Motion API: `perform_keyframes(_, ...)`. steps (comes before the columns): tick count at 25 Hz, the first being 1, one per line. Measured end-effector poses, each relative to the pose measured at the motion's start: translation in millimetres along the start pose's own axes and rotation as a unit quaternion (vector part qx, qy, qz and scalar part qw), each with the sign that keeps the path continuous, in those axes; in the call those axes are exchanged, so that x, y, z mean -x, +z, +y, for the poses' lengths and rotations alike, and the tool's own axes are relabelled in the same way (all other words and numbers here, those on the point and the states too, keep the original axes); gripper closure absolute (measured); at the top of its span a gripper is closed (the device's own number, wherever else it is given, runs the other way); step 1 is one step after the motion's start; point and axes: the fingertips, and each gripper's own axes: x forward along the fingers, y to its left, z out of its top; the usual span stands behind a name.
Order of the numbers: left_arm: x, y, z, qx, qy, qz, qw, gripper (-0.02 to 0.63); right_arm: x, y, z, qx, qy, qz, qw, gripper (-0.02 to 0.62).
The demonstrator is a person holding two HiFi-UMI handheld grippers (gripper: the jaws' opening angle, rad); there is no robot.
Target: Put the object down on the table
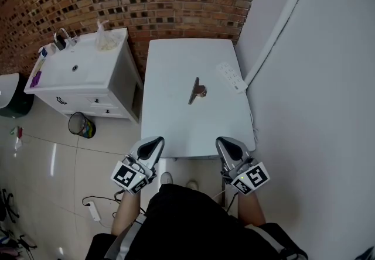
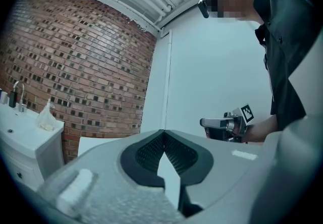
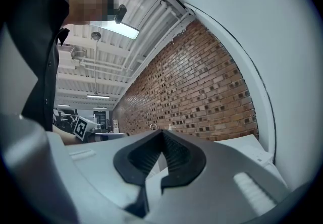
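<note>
Head view, steeply down: dark, thin object point(image 1: 197, 90) set on the white bench point(image 1: 176, 124), about the middle of its top, touching nothing but that surface. Looks propped on one long edge with a small brownish part against its right side, though too small to say for sure. Long axis running away from the body, far end leaning slightly right, so nearly in line with a straight forward reach. Left gripper point(image 1: 153, 145) and right gripper point(image 1: 227, 145) held low at the near edge of the bench, one at each side of the body, well apart from the object and from each other. Both pairs of jaws clenched tip to tip, as read in the left gripper view and the right gripper view, with nothing between the pads; only brick wall, plain wall and ceiling beyond them, and no sign of the object there. Lies forward of both, between their two lines of reach, a shade toward the right one, so probably marginally nearer that hand. Judged from this, nothing left to put down: object on the bench, both hands empty. If reaching again: narrow near end first in the way; better to close across the thin faces than along the length. White power strip point(image 1: 230, 77) near the far right edge, apart from the object, beside the right-hand path.
</note>
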Motion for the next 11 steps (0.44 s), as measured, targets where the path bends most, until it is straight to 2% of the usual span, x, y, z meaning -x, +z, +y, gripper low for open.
perform_keyframes(11,2,1,17,0.001,0.004,0.001,1.0,0.606,-12,-3,-2,-0.003,-0.002,0.007,1.0,0.589)
